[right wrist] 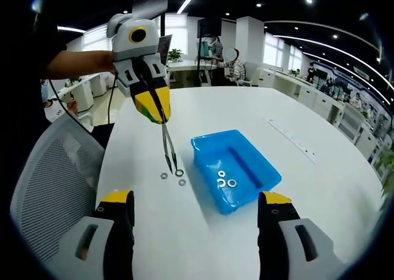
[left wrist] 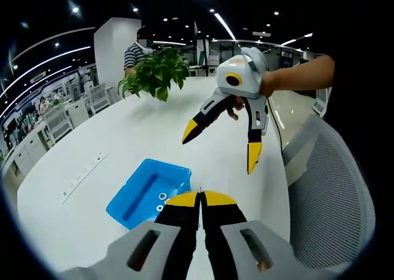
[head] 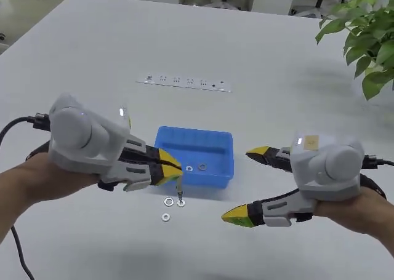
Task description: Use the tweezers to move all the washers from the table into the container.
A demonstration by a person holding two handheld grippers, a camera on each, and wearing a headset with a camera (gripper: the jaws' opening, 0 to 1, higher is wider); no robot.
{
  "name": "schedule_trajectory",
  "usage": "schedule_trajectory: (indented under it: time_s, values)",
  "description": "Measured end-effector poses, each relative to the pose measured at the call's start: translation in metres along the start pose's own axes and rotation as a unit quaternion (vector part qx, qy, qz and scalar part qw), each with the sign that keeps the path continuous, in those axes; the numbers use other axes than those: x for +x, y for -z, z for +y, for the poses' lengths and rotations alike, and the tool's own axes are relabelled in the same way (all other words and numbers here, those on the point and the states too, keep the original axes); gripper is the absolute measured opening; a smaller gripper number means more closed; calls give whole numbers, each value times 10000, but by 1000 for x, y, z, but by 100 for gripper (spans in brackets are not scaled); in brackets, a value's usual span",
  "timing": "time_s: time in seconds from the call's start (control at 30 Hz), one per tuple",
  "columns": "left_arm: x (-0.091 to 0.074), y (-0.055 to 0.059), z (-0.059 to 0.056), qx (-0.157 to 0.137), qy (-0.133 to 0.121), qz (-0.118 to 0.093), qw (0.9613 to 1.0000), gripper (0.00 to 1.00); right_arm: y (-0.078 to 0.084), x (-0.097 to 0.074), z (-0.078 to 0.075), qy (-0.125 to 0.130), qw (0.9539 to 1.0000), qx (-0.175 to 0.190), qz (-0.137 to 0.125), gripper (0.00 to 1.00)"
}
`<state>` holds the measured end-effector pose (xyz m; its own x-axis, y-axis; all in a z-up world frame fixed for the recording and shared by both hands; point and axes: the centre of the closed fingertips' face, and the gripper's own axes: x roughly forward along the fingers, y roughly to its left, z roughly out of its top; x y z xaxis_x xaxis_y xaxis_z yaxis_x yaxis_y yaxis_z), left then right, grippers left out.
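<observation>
Three loose washers [head: 168,201] are lying on the white worktop [head: 92,52] in the lower middle of the head view, just below the blue container [head: 215,148]. The tweezers [right wrist: 167,141] are pointing down at the rightmost washer, their tips touching or straddling it. Whether they are actually pinching it is too small to tell. A few more washers, the ones in the container [right wrist: 221,173], are already sitting on its floor near the front wall.

The left tool [head: 173,169] is clamping the tweezers, its yellow-tipped jaws pressed together around their upper end. The right tool [head: 237,184] is hovering at the lower right with its jaws spread wide, holding nothing and well apart from the washers.

The likeliest failure, as I am judging it, is the thin flat washer slipping out of the fine tips during the lift and dropping short of the container. The tips may also be skating on the smooth worktop and flicking the washer, or nudging its two close neighbours out of reach. The tweezers could twist between the jaws, being held only at one end. A low carry could catch the container's front wall and shove it.

A power strip [head: 183,82] is lying at the upper middle, and its markings are showing too small to read. A pale sticker on the right tool is showing no legible text. No brand name is showing on anything else.
</observation>
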<state>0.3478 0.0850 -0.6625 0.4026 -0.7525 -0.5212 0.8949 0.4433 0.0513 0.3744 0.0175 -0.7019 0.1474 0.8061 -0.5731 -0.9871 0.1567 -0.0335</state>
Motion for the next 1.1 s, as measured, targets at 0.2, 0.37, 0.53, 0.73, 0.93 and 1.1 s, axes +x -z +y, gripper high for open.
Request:
schedule_trajectory:
  time_s: [0.2,0.37,0.53,0.73,0.93,1.1]
  values:
    - [-2,7,-5,10,48,50,10000,5,0,1,2,-11,10000,-28,0,83]
    - [-2,12,-8,17,70,112,9999,5,2,2,4,-28,10000,-40,8,83]
    - [0,21,-13,22,131,226,9997,5,4,2,6,-33,10000,-55,9,82]
    - [0,25,-14,19,141,267,9995,5,5,3,7,-54,9999,-92,22,81]
    - [0,29,-15,13,125,313,9994,5,6,5,11,-115,9999,-96,33,80]
    - [0,33,-15,14,111,357,9993,5,6,6,14,-151,9998,-101,34,80]
